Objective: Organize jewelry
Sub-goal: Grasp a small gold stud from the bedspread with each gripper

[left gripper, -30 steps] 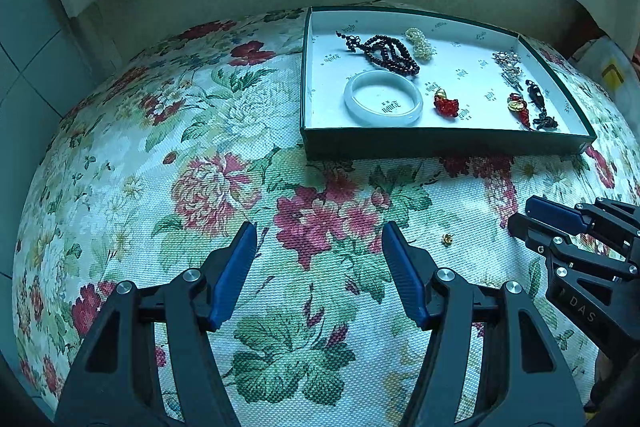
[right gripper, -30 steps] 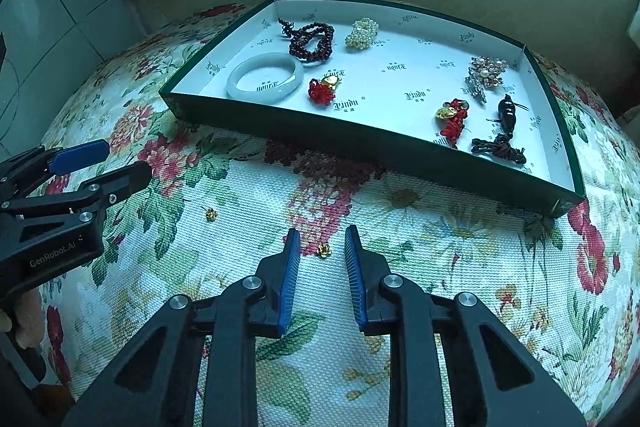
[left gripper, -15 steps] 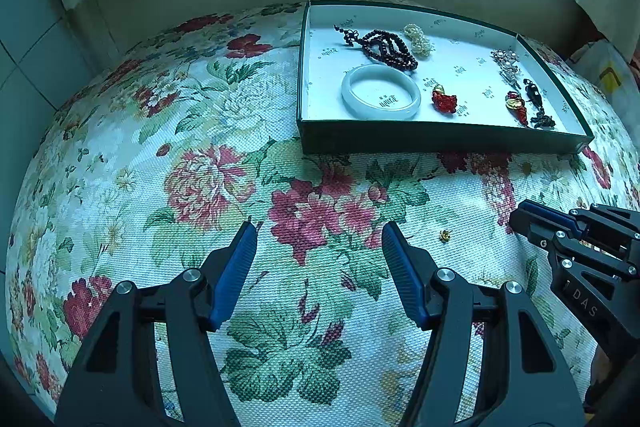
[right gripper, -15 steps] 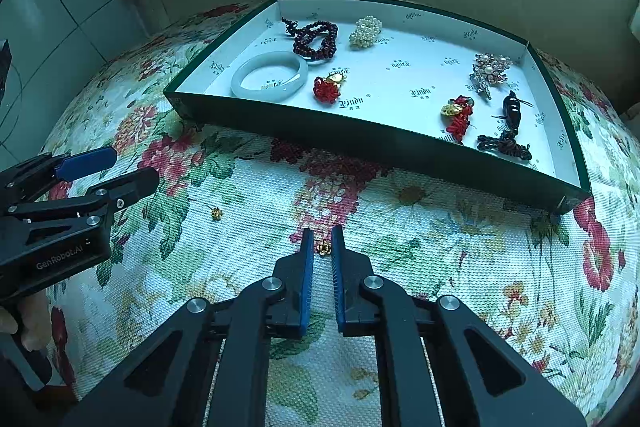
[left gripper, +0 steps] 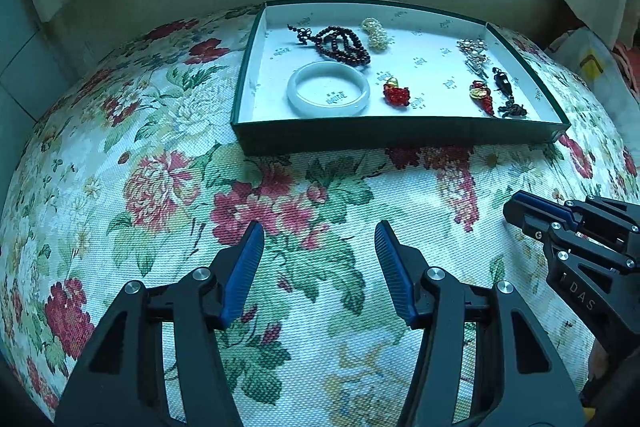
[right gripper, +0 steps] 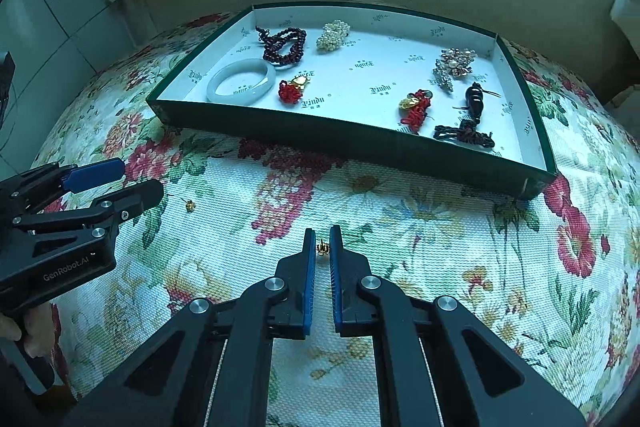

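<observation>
The floral cloth (right gripper: 420, 235) between the two grippers lies bare except for a small gold stud (right gripper: 189, 205) just beside the left gripper (right gripper: 136, 183). To the right of the right gripper (right gripper: 322, 239) the cloth is open out to its edge. Ahead, the green tray's near wall (right gripper: 340, 141) stands across the way in. Inside, the middle of the tray floor (right gripper: 372, 79) is free; a pale bangle (right gripper: 241, 82), dark beads (right gripper: 284, 45) and red charms (right gripper: 416, 109) crowd its ends. The wall behind seems close.
</observation>
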`<state>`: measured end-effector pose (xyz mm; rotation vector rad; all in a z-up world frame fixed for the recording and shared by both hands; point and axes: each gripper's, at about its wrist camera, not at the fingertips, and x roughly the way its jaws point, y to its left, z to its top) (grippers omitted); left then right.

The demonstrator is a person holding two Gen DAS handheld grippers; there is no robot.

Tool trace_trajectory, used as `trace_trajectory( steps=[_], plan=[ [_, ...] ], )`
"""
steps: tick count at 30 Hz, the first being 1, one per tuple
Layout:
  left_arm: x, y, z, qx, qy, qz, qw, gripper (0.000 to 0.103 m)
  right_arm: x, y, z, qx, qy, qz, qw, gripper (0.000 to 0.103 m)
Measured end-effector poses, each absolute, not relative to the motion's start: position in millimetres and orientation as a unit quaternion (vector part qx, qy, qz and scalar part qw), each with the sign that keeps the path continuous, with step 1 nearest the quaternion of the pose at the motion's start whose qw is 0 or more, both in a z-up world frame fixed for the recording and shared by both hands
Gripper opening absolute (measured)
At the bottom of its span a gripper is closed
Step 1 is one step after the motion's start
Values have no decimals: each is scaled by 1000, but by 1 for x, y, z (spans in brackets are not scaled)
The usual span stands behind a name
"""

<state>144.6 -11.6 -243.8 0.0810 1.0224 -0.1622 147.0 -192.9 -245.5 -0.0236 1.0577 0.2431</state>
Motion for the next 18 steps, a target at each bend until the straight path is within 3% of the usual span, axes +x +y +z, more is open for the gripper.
trace_trajectory(
  steps=[6, 18],
  plan=[
    [148, -32, -247, 44, 489, -95, 866, 55, 143, -211, -245, -7, 505, 105, 857, 7],
    [152, -44, -258, 60, 491, -114, 861, 16, 143, -222, -250, 6, 512, 105, 852, 7]
  ],
)
